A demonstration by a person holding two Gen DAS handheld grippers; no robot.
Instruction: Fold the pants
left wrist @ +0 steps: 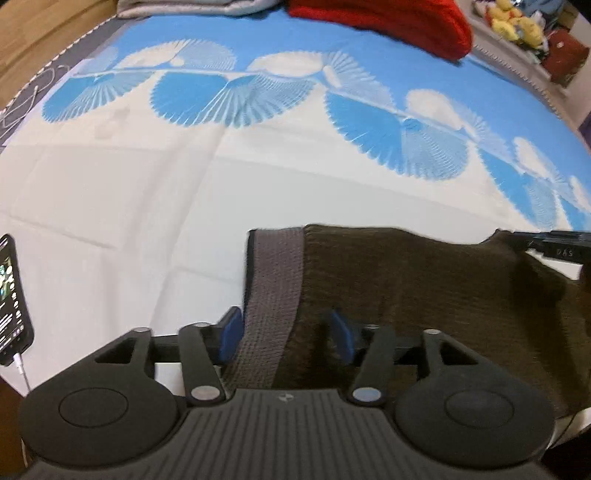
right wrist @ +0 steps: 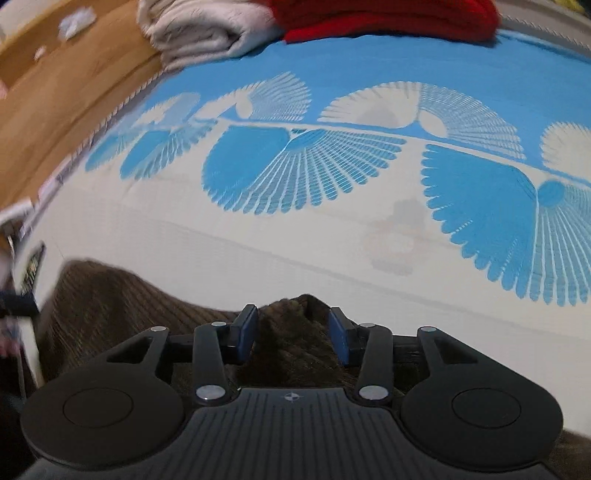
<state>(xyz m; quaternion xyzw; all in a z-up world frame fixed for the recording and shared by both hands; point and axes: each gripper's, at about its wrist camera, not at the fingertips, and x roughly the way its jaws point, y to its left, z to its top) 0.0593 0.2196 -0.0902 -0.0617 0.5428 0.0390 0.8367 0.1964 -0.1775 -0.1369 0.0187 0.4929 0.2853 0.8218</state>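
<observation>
Dark brown ribbed pants [left wrist: 424, 295] spread on a bed, over a bedspread [left wrist: 129, 206] white near the cameras and blue farther off, printed with fan shapes. Grey waistband [left wrist: 273, 280] at the pants' left end, running toward the left tongs [left wrist: 284, 332].

Left tongs spread: blue pads [left wrist: 229, 338] standing apart, waistband and brown cloth lying between them, no pad clearly pressing on the fabric. Cloth loose there, not pinched as far as the left wrist view shows.

Right tongs [right wrist: 293, 336] also parted, narrower than the left. A peaked bunch of brown cloth [right wrist: 291, 325] rising between the blue pads [right wrist: 246, 338], small gaps showing on both sides of the peak; not pinched, as far as the right wrist view shows. Rest of the pants trailing off to the left in that view, blurred.

Tip of the right tongs visible at the right edge of the left wrist view, at the pants' far end.

A phone [left wrist: 11, 299] with a lit screen and a white cable lying on the bedspread, well to the left of the pants. Red folded cloth [left wrist: 388, 22] and a beige folded blanket [right wrist: 207, 29] at the far side of the bed. Yellow plush toys [left wrist: 513, 22] beyond the bed's far right corner. Wooden floor [right wrist: 55, 92] to the left.
</observation>
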